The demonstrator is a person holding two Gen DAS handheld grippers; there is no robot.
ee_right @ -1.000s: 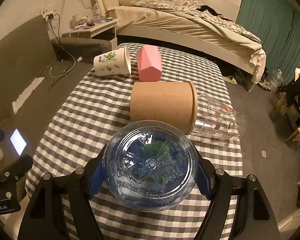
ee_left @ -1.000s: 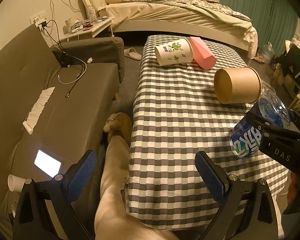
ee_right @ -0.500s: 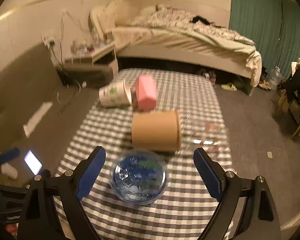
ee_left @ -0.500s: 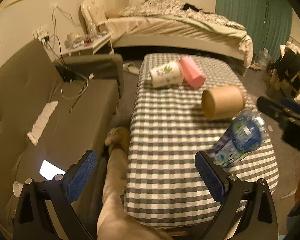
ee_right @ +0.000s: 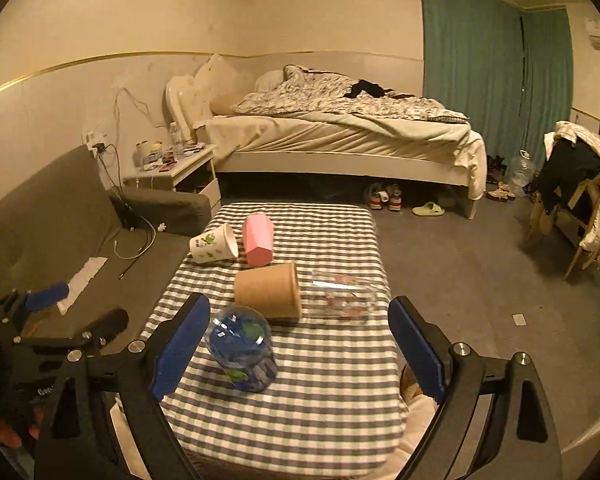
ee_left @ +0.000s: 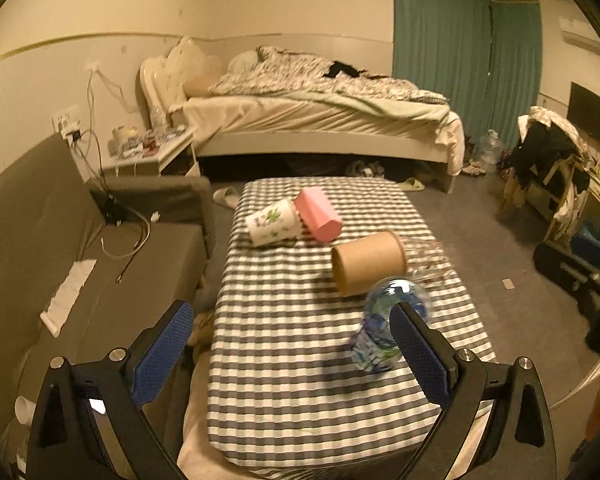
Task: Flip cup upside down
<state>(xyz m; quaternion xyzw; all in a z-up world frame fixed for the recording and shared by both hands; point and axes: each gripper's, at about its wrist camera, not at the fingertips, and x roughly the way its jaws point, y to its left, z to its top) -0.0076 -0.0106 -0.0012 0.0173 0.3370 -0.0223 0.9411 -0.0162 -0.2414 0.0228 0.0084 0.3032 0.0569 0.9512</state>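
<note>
A clear blue plastic cup [ee_right: 242,348] with a printed label stands upside down, a little tilted, on the checkered table [ee_right: 320,400]; it also shows in the left wrist view [ee_left: 388,324], partly behind my right finger. My right gripper [ee_right: 296,348] is open and empty, pulled back above the table's near end. My left gripper [ee_left: 290,352] is open and empty, over the table's left edge. A brown paper cup [ee_right: 268,290], a clear glass [ee_right: 342,298], a pink cup [ee_right: 258,240] and a white printed cup [ee_right: 214,244] lie on their sides.
A grey sofa [ee_left: 40,260] with cables and a lit phone runs along the left. A bed [ee_right: 340,136] stands behind the table, a nightstand [ee_right: 172,168] at its left. A chair with clothes [ee_right: 580,184] stands at the right. The left gripper's body shows at the right wrist view's left edge [ee_right: 40,320].
My right gripper has opened, let go of the blue cup and pulled back up. The cup now stands bottom-up on the table. My left gripper has risen and drawn back too.
</note>
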